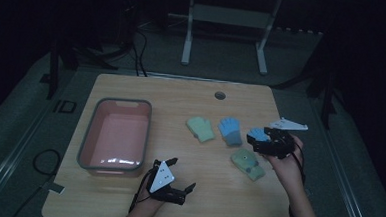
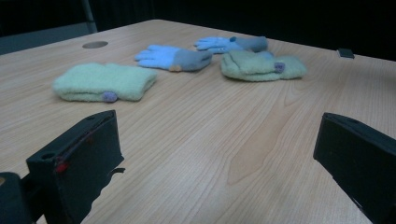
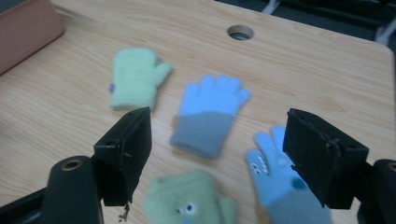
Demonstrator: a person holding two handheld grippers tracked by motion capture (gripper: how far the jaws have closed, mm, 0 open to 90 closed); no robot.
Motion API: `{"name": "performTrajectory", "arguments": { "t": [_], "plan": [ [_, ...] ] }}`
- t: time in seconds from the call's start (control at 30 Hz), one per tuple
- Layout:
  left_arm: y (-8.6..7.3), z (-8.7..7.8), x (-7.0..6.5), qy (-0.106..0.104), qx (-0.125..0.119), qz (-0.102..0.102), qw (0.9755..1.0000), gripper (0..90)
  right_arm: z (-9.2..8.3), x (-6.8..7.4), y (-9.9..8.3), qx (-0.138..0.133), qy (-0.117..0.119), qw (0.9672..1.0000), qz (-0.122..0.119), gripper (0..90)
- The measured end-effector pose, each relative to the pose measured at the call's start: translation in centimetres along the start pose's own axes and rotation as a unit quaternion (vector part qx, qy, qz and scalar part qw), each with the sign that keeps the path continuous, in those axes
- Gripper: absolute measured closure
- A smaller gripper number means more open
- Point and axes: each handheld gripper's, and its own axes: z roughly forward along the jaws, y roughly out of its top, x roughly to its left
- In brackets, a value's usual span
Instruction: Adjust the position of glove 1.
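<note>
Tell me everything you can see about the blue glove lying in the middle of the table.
The blue glove is a small knitted one, light blue over its five spread fingers and palm, with a grey-blue cuff. It lies flat on the wooden table, fingers pointing toward the far edge, between the pale green mitten and a second blue glove. Nothing touches it; a small tan spot marks the cuff's edge in the left gripper view.

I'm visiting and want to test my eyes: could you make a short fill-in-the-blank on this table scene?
1. The number of small knitted gloves and mittens lying on the light wooden table is ____.
2. The pink plastic bin with a grey rim holds ____.
3. The jaws of the right gripper stand ____ above the blue knitted glove with a face.

Missing words: four; nothing; open
</note>
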Motion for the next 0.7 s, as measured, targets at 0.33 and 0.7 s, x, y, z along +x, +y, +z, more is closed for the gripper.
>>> {"name": "performTrajectory", "arguments": {
  "t": [0.33,0.7],
  "plan": [
    [0.0,0.0,0.0,-0.001,0.001,0.002,1.0,1.1,2.0,1.7,1.6,0.007,0.017,0.9995,-0.025,23.8],
    [0.0,0.0,0.0,-0.002,0.001,0.002,1.0,1.1,4.5,3.7,3.1,0.007,0.044,0.9979,-0.046,24.7]
  ]
}}
